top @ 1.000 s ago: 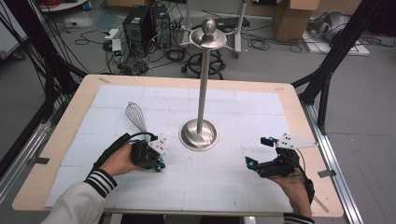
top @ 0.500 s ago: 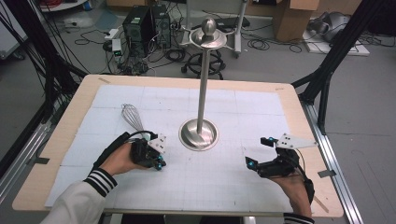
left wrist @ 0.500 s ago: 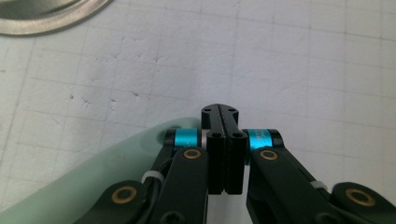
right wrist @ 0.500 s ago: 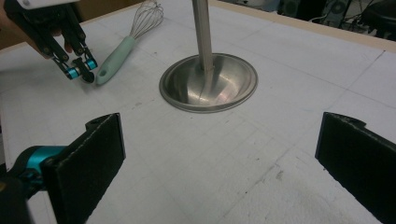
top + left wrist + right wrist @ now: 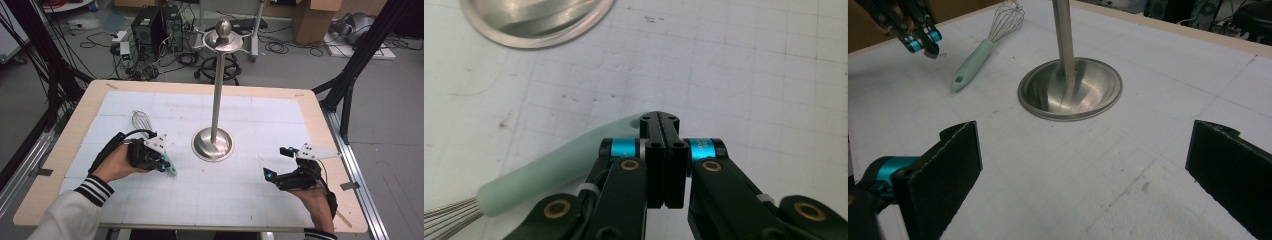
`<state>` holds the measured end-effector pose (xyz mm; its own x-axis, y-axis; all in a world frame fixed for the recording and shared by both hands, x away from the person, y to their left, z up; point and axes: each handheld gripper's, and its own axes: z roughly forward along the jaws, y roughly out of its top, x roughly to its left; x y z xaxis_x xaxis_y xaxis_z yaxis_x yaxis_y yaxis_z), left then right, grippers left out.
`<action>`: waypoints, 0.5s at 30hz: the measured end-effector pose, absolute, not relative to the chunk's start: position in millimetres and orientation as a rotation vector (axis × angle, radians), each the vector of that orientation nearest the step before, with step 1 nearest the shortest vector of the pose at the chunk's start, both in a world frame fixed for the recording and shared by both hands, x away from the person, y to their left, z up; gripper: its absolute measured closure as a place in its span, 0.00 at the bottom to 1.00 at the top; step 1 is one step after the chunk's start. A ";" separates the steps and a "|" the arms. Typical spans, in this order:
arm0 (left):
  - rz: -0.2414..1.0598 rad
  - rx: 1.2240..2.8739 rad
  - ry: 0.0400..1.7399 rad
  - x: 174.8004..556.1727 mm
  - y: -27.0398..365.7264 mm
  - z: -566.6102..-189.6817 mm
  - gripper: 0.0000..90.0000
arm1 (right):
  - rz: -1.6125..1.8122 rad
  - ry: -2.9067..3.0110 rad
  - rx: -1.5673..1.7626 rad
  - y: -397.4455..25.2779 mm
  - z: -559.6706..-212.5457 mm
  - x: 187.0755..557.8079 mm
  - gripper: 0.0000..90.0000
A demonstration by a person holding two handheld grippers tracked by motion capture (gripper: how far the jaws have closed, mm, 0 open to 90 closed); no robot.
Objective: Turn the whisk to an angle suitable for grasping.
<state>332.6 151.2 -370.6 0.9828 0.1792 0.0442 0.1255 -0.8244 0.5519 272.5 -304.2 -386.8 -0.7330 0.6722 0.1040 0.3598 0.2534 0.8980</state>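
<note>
Tools rest at either side of a steel stand on the white gridded counter (image 5: 280, 115).

Left tool (image 5: 663, 122) sits with its two black jaws pressed together on nothing; in the left gripper view they meet just above the mint-green handle of a whisk (image 5: 559, 167), which lies flat on the counter beneath them, and I cannot tell whether they touch it. In the high view the whisk's wire head (image 5: 142, 120) points away from the person, its handle running back under the left hand (image 5: 117, 162). Right tool (image 5: 1083, 165) has its jaws wide apart, holding nothing, low over bare counter and facing the stand. Steel stand (image 5: 214, 142) is upright in the middle of the counter, a round dished base carrying a tall pole with a ball top, well apart from the right hand (image 5: 312, 200).
</note>
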 end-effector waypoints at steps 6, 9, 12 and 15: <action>0.177 2.527 0.278 340.2 162.4 -358.0 1.00 | 1.469 2.227 0.953 -304.9 -386.8 272.5 0.01; 0.197 2.504 0.321 344.2 168.5 -354.5 1.00 | 1.470 2.233 0.953 -304.3 -387.1 272.6 0.01; 0.203 2.481 0.342 347.7 172.8 -352.3 1.00 | 1.469 2.233 0.953 -304.3 -387.2 272.6 0.01; 0.207 2.471 0.365 351.5 176.0 -352.9 1.00 | 1.469 2.226 0.955 -304.6 -387.0 272.6 0.01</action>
<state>351.5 176.0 -352.9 0.9494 0.3083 0.0601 0.2106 -0.7667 0.6065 272.6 -304.6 -387.0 -0.7310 0.6746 0.1027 0.3595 0.2528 0.8982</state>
